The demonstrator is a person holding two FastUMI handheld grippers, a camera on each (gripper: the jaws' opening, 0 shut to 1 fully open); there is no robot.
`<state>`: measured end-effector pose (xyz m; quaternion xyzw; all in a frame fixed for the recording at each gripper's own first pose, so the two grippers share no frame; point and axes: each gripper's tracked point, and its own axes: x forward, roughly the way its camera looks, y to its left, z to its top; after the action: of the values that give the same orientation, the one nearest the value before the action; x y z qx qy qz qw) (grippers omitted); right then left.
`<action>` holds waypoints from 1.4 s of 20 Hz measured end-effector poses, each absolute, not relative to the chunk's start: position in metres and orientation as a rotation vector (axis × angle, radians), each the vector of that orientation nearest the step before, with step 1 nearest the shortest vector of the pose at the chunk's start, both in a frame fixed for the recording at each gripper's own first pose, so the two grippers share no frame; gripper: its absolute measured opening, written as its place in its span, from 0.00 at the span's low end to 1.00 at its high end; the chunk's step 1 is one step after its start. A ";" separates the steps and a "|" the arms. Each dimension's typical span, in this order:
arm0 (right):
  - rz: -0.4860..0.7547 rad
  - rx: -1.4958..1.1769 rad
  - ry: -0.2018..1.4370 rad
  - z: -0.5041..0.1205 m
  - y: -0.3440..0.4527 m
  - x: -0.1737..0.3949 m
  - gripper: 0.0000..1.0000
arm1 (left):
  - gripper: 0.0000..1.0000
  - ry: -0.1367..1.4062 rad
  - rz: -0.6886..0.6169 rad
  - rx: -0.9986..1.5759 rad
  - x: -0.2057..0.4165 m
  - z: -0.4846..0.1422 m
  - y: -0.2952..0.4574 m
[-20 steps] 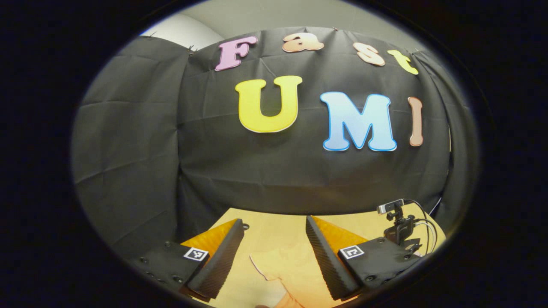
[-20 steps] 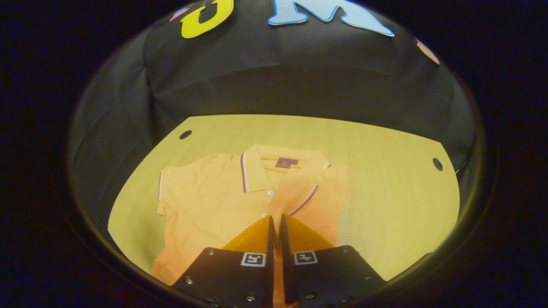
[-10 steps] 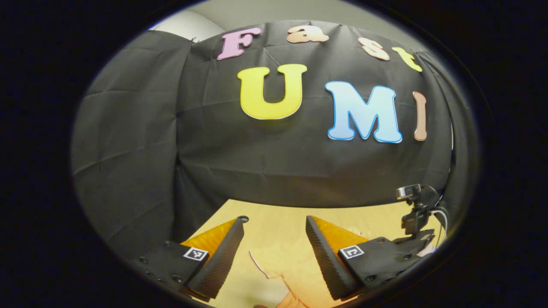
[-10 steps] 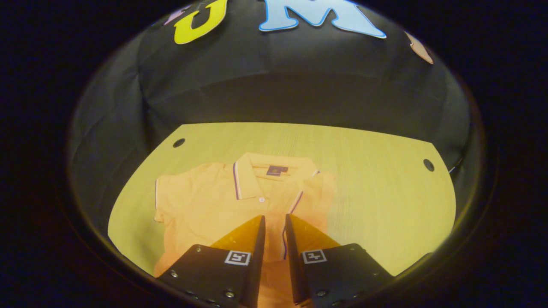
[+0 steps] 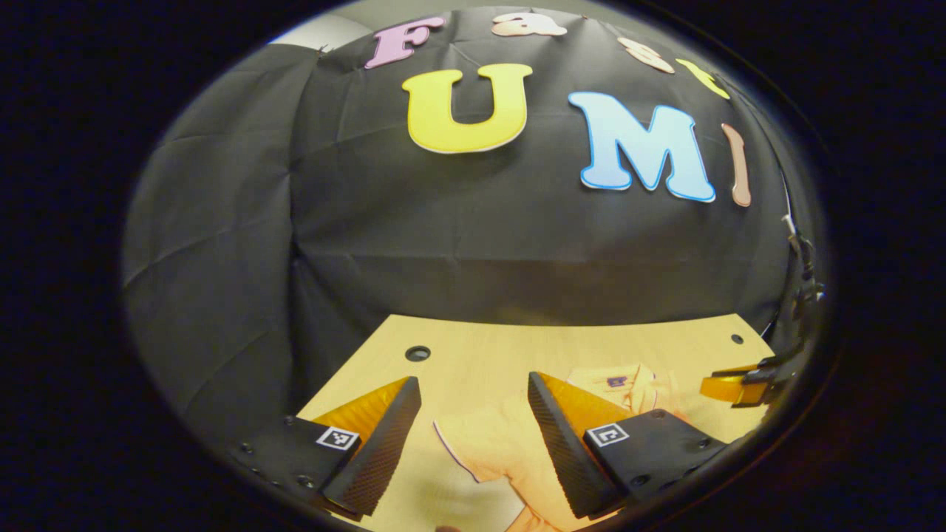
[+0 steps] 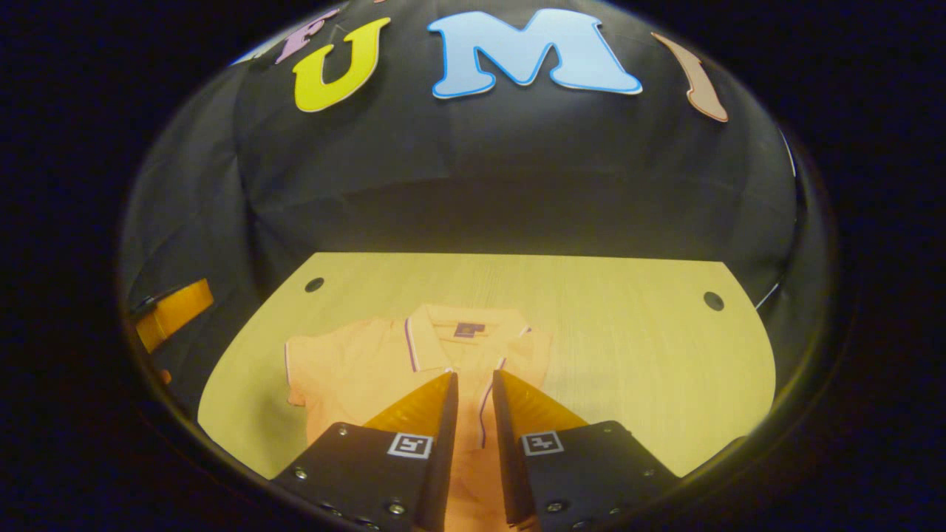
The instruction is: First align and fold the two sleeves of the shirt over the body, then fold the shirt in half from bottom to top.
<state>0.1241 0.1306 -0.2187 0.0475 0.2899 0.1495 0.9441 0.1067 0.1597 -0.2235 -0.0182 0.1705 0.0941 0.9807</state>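
**Polo shirt flat on the bench, one sleeve folded in**

The polo shirt [image 6: 384, 362] lies collar-up on the wooden bench [image 6: 628, 355], its one sleeve folded over the body, the other sleeve [image 5: 473, 443] spread out flat. The right gripper [image 6: 473, 384] hovers above the shirt's middle, its fingers slightly parted and holding nothing. The left gripper [image 5: 473, 399] has its fingers spread wide above the flat sleeve.
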 end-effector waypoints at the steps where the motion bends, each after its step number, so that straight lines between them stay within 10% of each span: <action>1: 0.299 0.102 0.586 -0.216 0.130 0.122 0.30 | 0.96 0.365 0.185 -0.042 0.112 -0.234 0.162; 28: 0.061 0.167 0.592 -0.199 0.030 0.083 0.29 | 0.99 0.787 0.250 -0.062 0.138 -0.437 0.177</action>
<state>0.0834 0.0298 -0.1989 0.0821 0.2913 0.0301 0.9526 0.1376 0.1768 -0.4371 -0.0304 0.3825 0.1214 0.9155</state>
